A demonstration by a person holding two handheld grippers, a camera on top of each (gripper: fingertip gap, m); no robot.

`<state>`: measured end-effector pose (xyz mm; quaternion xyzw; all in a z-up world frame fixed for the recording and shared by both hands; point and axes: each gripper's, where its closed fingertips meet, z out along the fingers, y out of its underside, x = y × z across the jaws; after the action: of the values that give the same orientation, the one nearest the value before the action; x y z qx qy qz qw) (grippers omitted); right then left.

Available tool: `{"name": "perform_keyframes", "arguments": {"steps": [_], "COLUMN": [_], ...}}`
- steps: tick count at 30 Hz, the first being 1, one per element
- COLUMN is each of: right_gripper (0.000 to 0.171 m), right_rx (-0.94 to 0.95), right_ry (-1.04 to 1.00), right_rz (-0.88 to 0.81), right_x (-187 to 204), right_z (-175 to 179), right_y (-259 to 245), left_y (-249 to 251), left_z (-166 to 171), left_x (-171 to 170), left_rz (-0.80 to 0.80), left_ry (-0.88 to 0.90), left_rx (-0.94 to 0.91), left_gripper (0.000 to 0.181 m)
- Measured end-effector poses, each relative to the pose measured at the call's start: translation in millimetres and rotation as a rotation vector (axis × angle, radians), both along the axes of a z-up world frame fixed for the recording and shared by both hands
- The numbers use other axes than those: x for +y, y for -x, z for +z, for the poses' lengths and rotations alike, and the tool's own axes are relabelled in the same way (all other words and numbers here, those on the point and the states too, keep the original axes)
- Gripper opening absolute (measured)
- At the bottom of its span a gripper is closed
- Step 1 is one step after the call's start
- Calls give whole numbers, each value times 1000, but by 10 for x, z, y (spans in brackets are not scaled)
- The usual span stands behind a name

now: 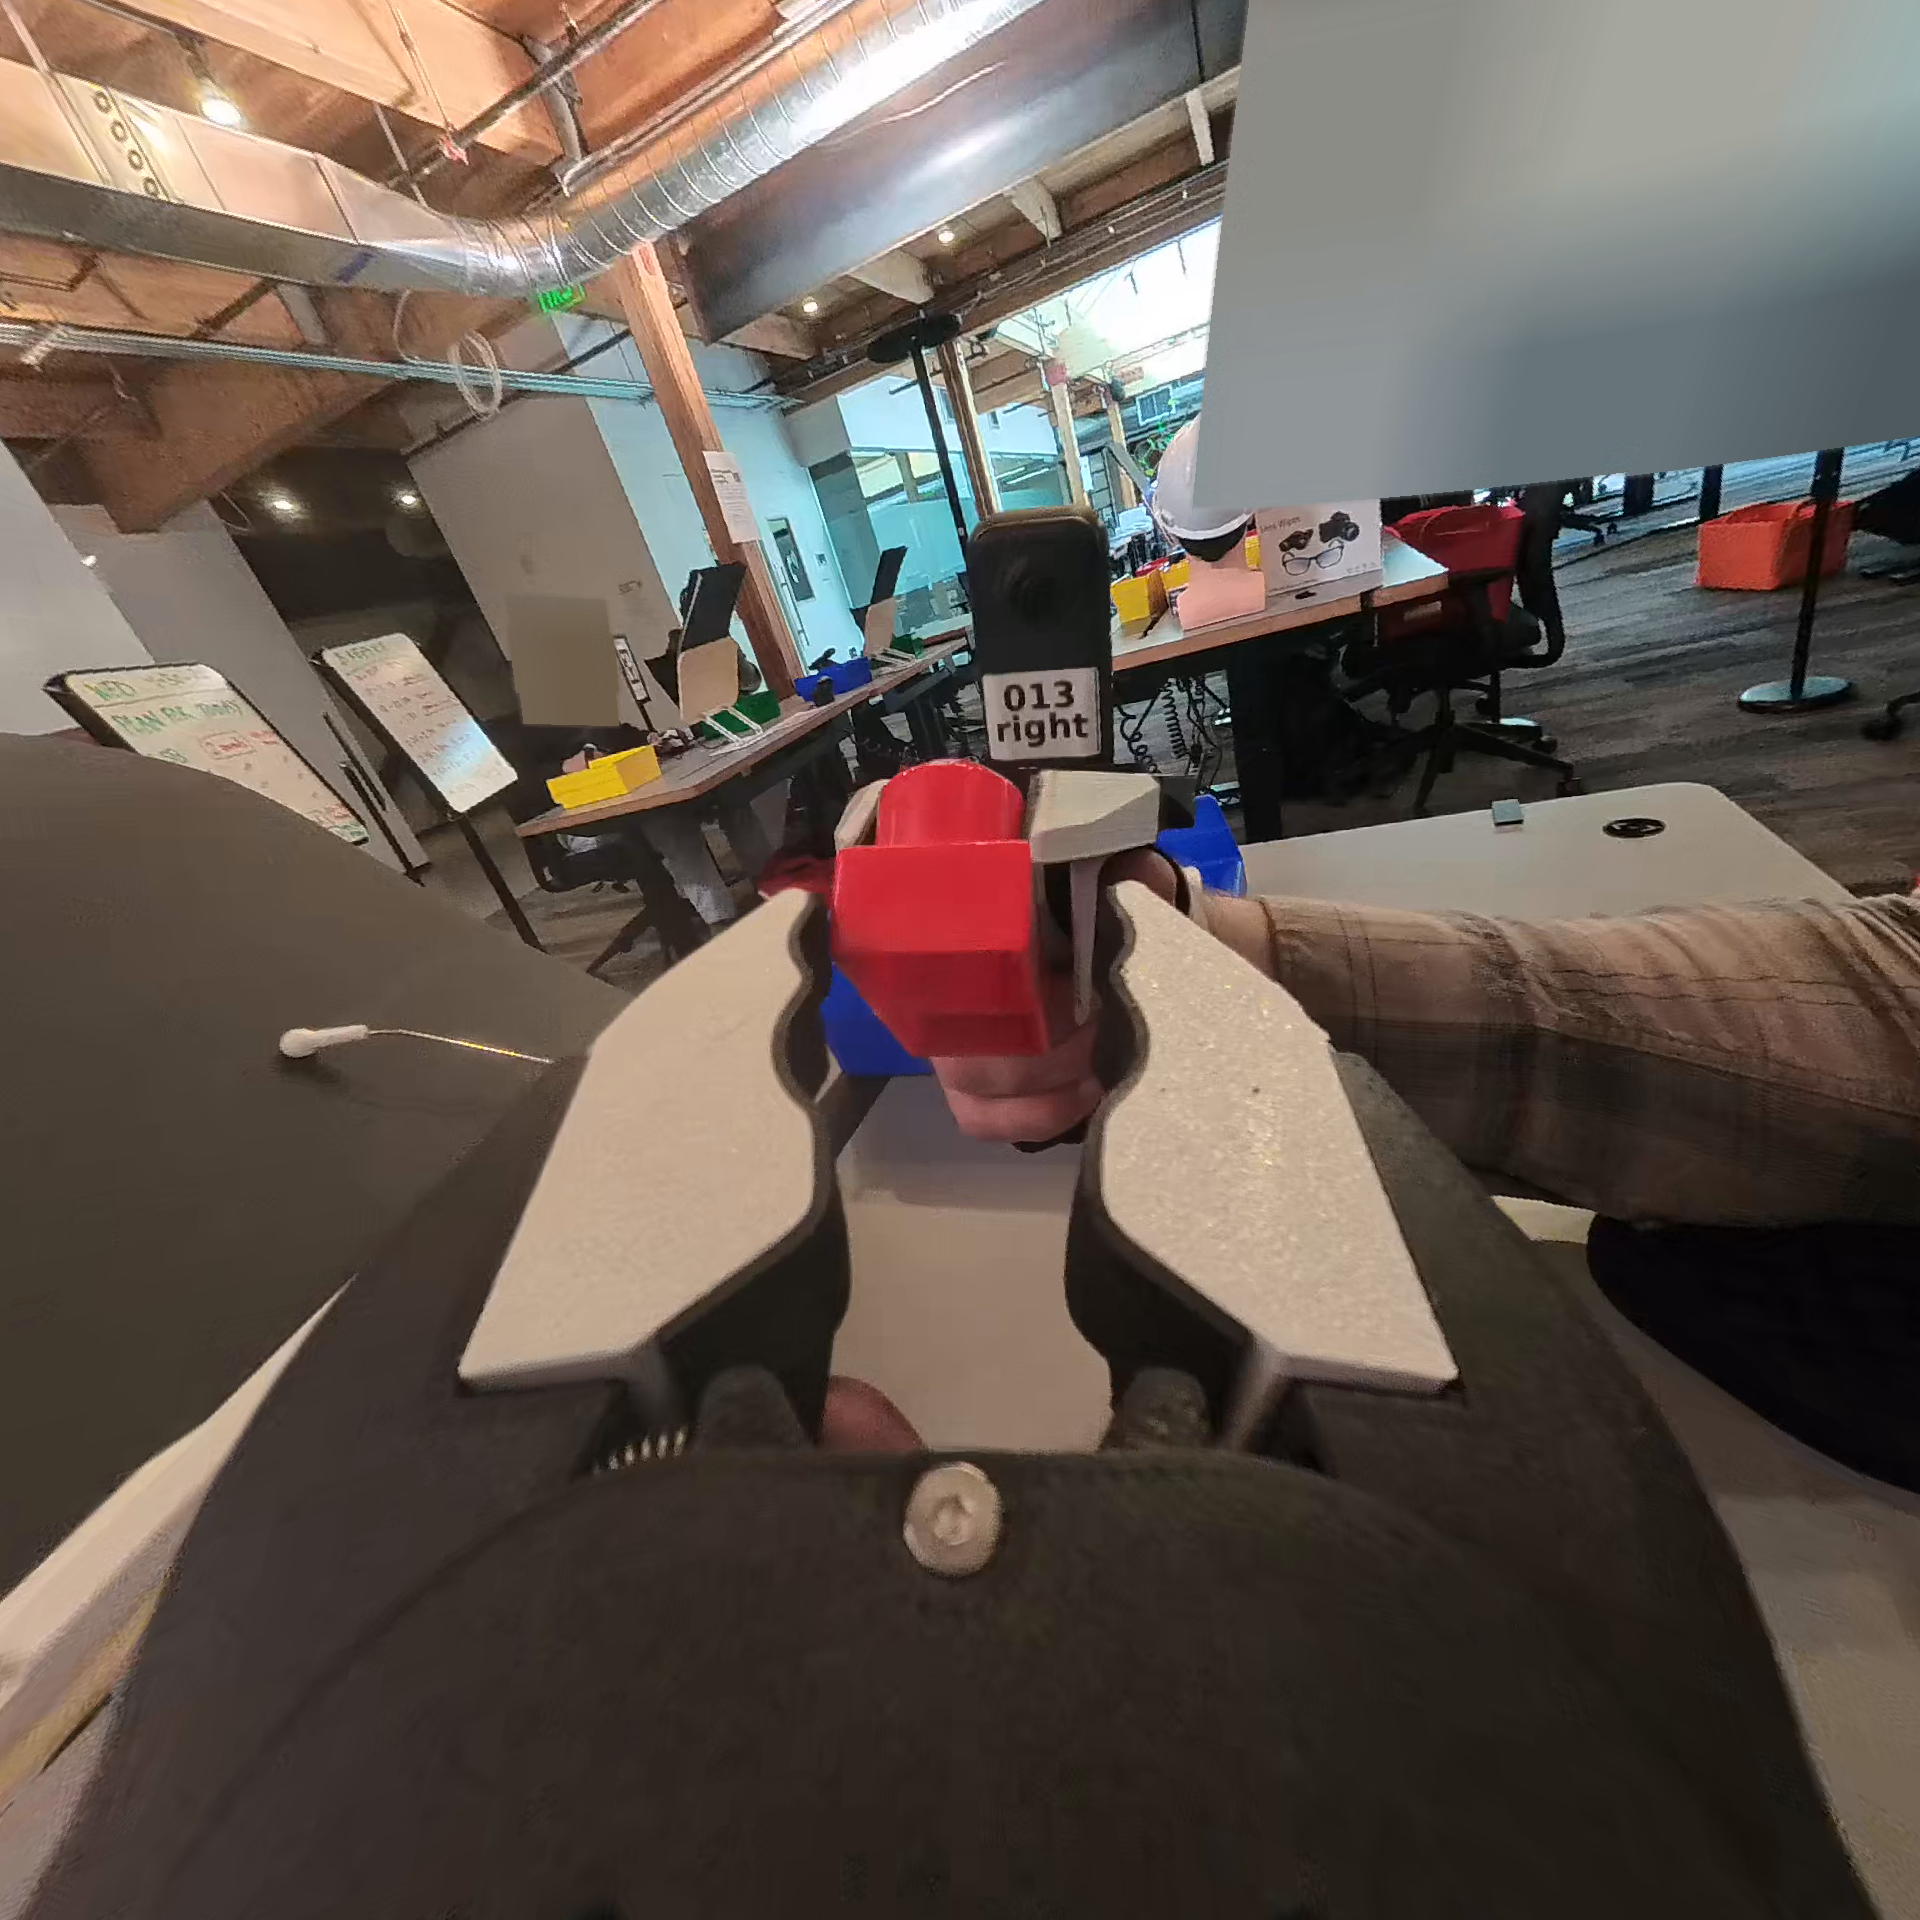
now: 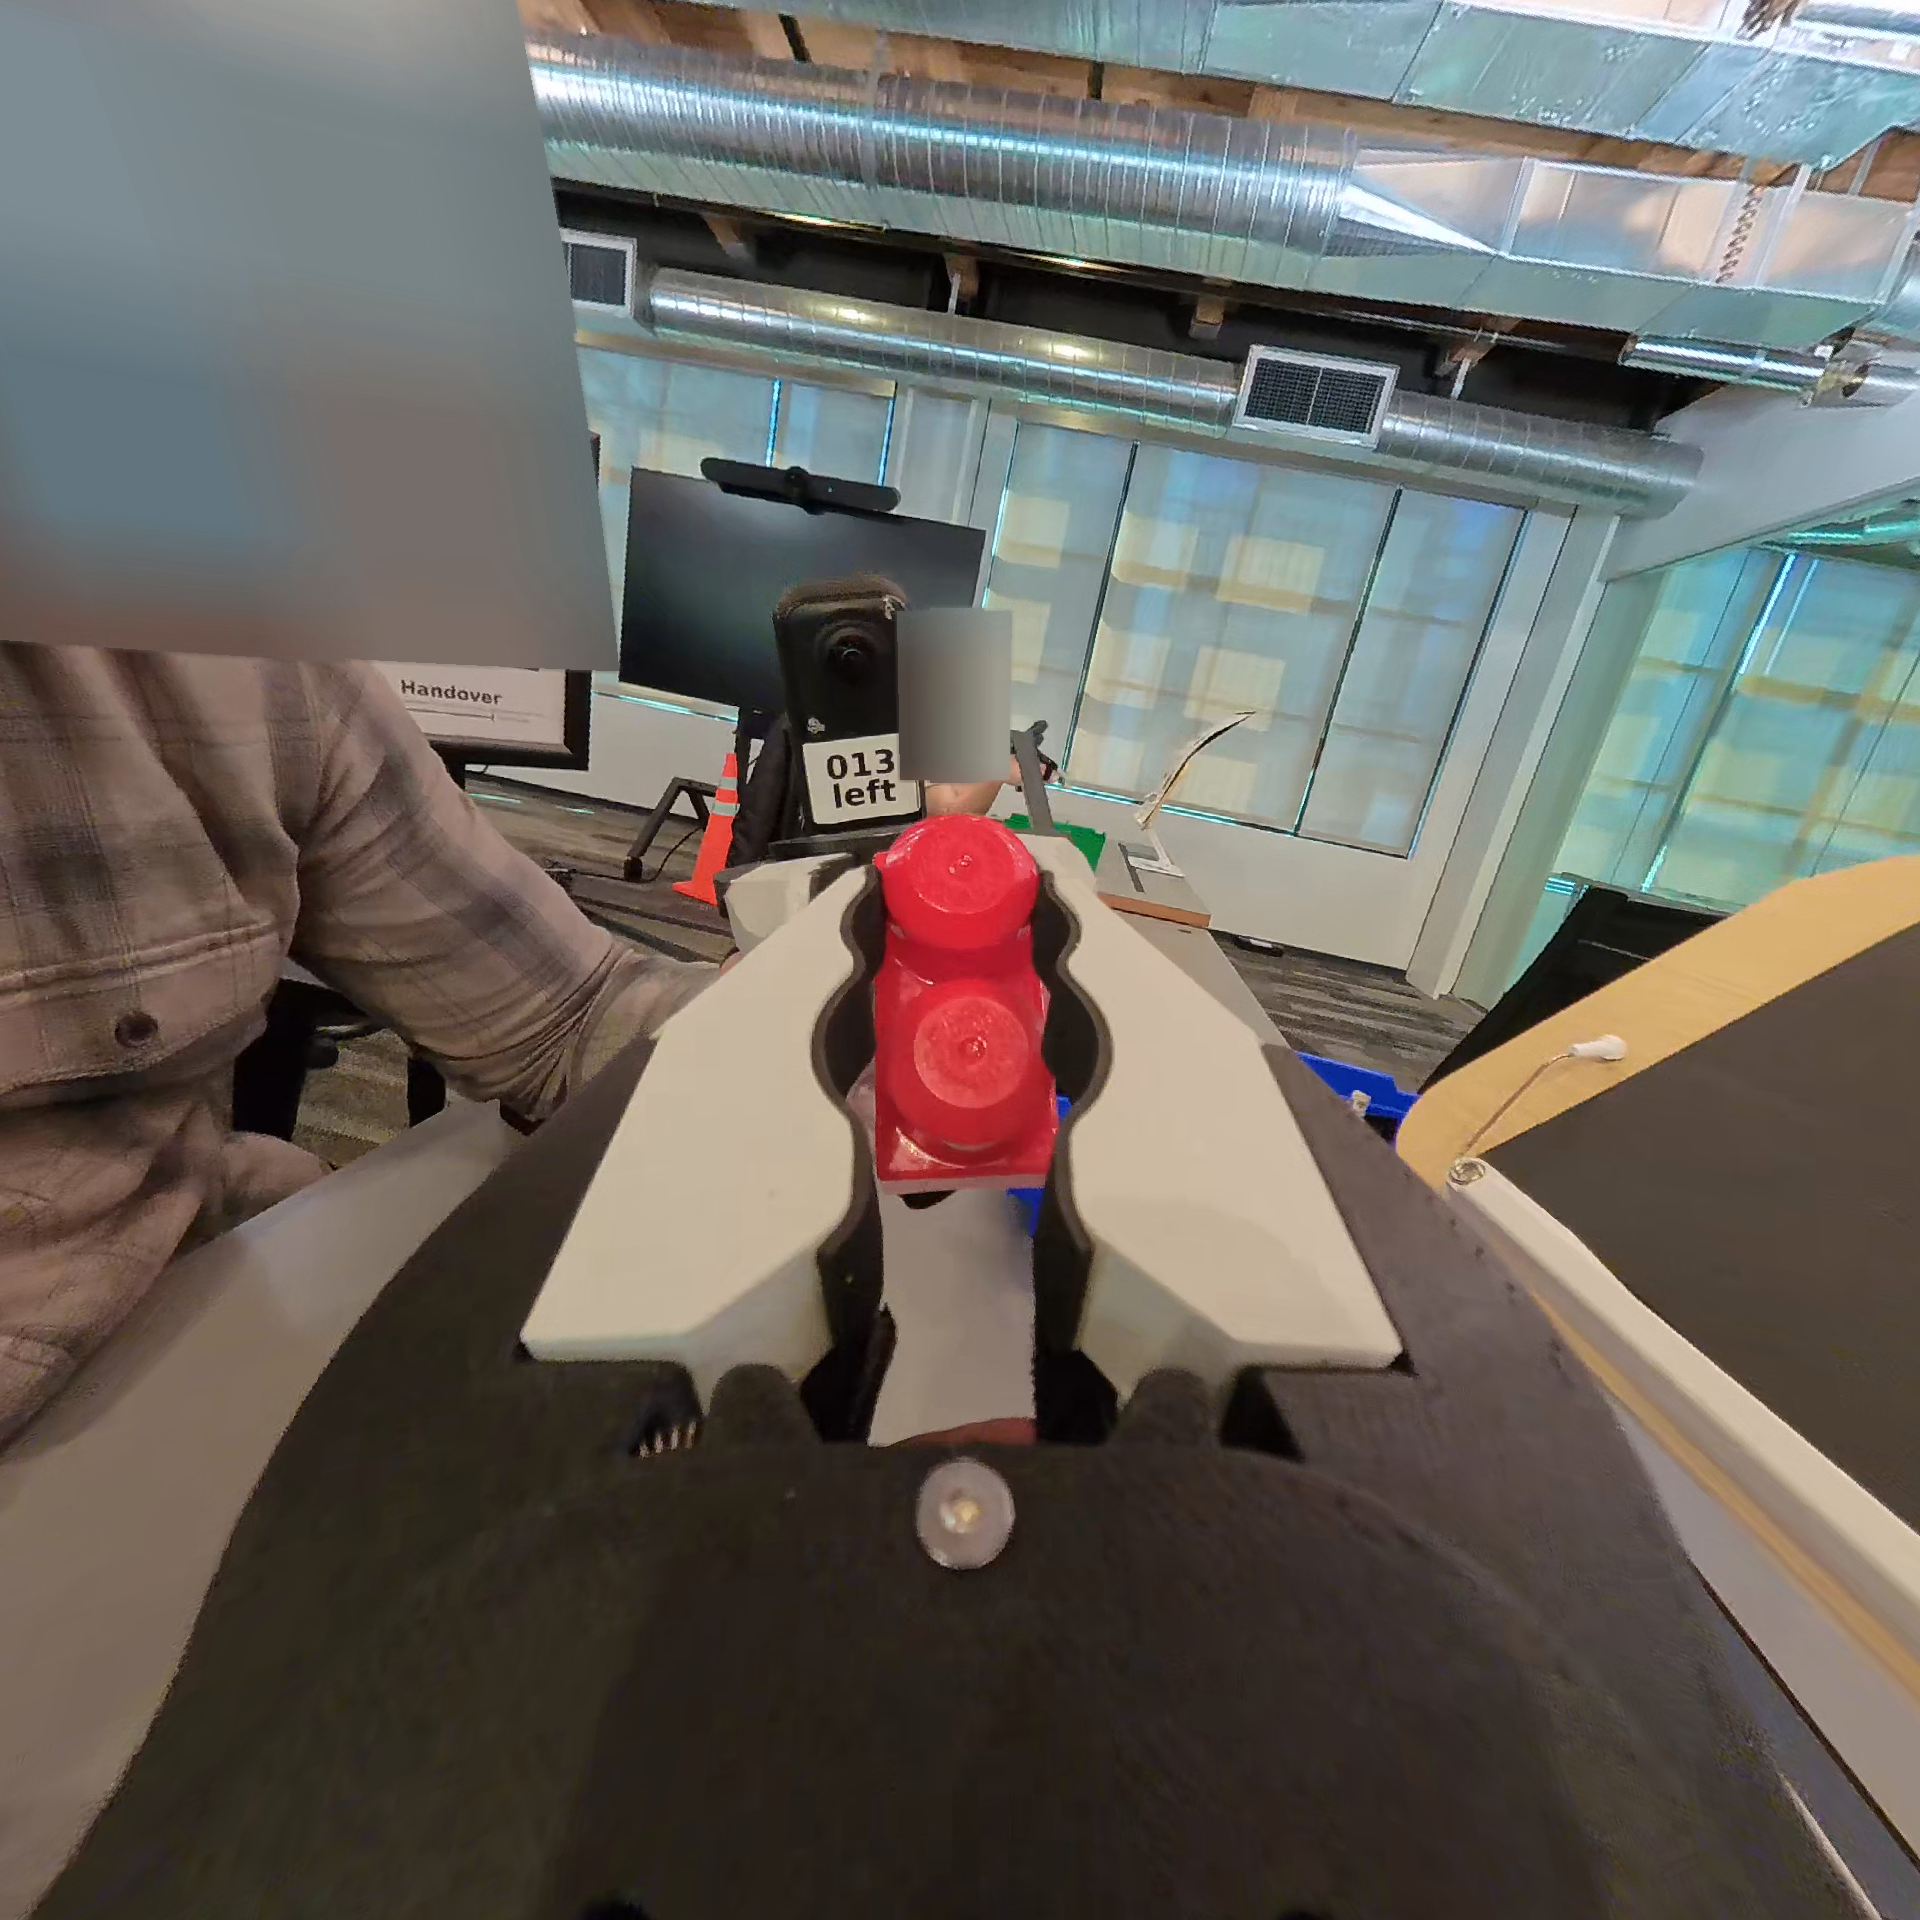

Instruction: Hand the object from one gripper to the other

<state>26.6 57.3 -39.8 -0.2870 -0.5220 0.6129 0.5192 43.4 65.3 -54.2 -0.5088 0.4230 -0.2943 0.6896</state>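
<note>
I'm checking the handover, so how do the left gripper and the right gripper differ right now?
The right gripper has its jaws shut on the red block; the left gripper has its jaws spread open and grips nothing. In the left wrist view the block sits just at the left gripper's tips, while it lies deep between the right gripper's. Both share pale fingers on black bodies.

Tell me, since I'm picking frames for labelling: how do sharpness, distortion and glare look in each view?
Left wrist view: the red studded plastic block is fairly sharp, the near black gripper body soft, straight beams bowed by the wide lens. Right wrist view: the block between the right gripper fingers is crisp with small highlights, the bright windows hazy; grey patches cover parts of both.
</note>
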Motion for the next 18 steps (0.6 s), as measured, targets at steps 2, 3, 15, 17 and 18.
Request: {"name": "perform_keyframes", "arguments": {"steps": [2,3,15,17,18], "right_gripper": [26,26,36,49,54], "right_rx": [1,2,-14,-40,-56], "right_ry": [-3,-4,14,30,42], "right_rz": [5,7,-1,-30,-41], "right_x": [-12,-18,2,63,91], "right_z": [1,1,5,-11,-18], "right_y": [6,8,43,67,75], "left_y": [9,19,55,91,112], "left_z": [10,20,55,71,75], "left_x": [9,12,25,64,83], "left_rz": [2,3,59,133,174], "left_ry": [6,8,-73,-143,-188], "left_rx": [-18,-26,-19,12,39], "left_gripper": [44,39,36,36,36]}}
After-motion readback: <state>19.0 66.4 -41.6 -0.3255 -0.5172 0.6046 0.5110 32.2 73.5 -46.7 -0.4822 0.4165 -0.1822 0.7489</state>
